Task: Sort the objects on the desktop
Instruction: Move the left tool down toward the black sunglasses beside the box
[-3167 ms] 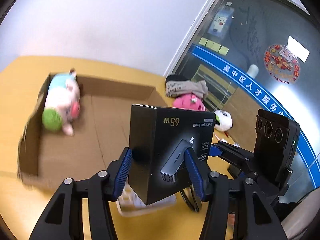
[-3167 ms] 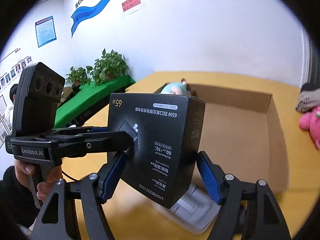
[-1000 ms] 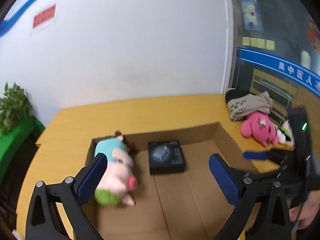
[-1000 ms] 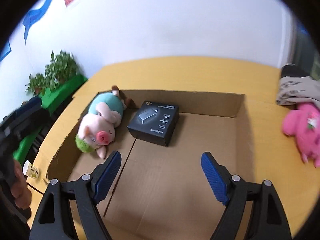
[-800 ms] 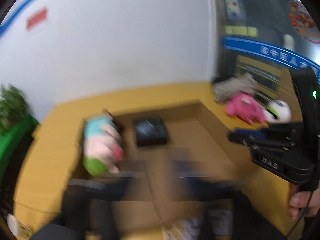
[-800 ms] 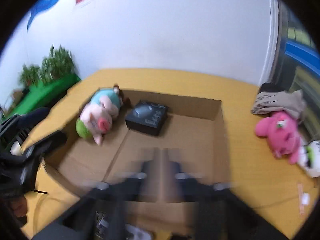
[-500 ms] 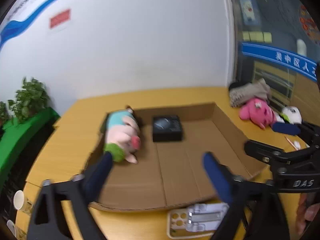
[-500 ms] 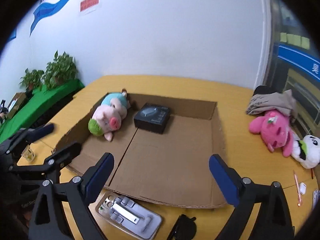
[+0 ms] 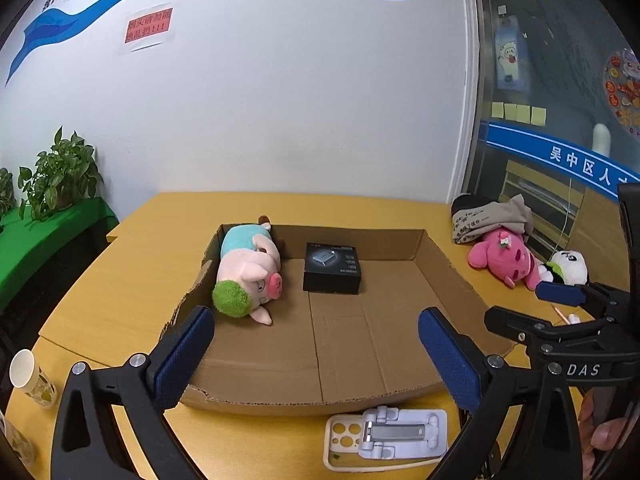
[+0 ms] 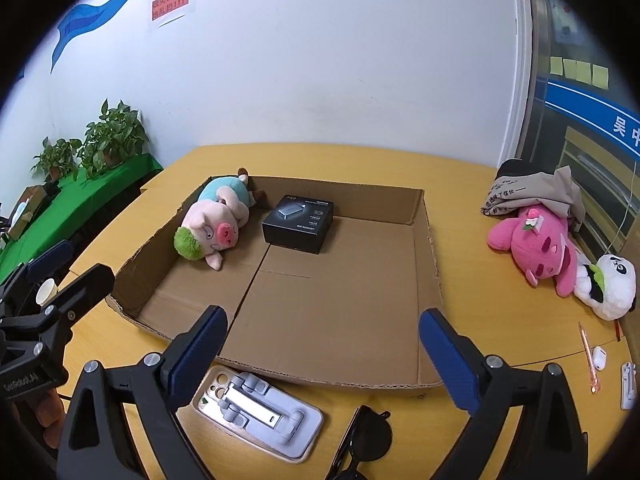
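Two hand-held grippers hover over the near edge of a yellow wooden table (image 10: 460, 200), both with blue-padded jaws spread wide and holding nothing: the left gripper (image 9: 316, 354) and the right gripper (image 10: 322, 354). Beyond them lies a shallow brown cardboard tray (image 10: 424, 200) with two things in it: a plush pig with a green tuft and teal shirt (image 10: 212, 222) against the far-left wall, and a black rectangular charger box (image 10: 298, 223) just beside it, lying flat near the far wall. Just outside the tray's near wall rest a pale phone case carrying a white folding stand (image 10: 258, 410) and black sunglasses (image 10: 366, 442), their lower part cut off by the frame. To the right, well apart from the tray, sit one pink plush toy (image 10: 540, 240), one white panda plush (image 10: 610, 286) touching it, and a crumpled beige cloth (image 10: 532, 192). A thin pink pen (image 10: 587, 360) and small white items nearby are hard to make out. One paper cup (image 9: 30, 376) stands at the left.
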Demonstrator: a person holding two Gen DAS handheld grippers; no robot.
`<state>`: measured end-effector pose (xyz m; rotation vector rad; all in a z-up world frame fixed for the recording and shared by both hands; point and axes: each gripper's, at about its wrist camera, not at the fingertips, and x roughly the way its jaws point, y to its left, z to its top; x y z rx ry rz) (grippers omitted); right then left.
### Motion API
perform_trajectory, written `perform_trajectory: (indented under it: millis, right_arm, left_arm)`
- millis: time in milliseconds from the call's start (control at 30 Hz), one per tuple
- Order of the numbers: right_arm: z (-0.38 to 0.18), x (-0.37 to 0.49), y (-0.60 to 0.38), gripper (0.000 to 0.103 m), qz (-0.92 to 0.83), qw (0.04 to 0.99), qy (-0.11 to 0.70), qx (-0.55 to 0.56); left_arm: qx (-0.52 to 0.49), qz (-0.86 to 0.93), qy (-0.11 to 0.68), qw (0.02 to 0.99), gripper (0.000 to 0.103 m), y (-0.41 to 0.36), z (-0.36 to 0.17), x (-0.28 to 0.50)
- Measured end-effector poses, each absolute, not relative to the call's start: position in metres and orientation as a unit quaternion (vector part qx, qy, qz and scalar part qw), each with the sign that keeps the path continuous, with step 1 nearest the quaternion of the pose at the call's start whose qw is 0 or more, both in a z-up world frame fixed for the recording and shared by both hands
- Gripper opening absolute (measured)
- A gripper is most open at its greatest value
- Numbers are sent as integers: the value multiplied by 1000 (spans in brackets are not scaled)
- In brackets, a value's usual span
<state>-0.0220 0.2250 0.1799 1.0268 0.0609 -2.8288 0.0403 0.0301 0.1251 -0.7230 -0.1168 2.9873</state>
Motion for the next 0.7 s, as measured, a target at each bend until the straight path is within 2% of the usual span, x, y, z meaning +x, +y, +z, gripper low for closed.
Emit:
perform_trajectory:
  millis: [700]
  right_arm:
    - [143,-38,224,97,-920,76,1,385]
  left_arm:
    - [-299,952,-56,27,103,9,76,41]
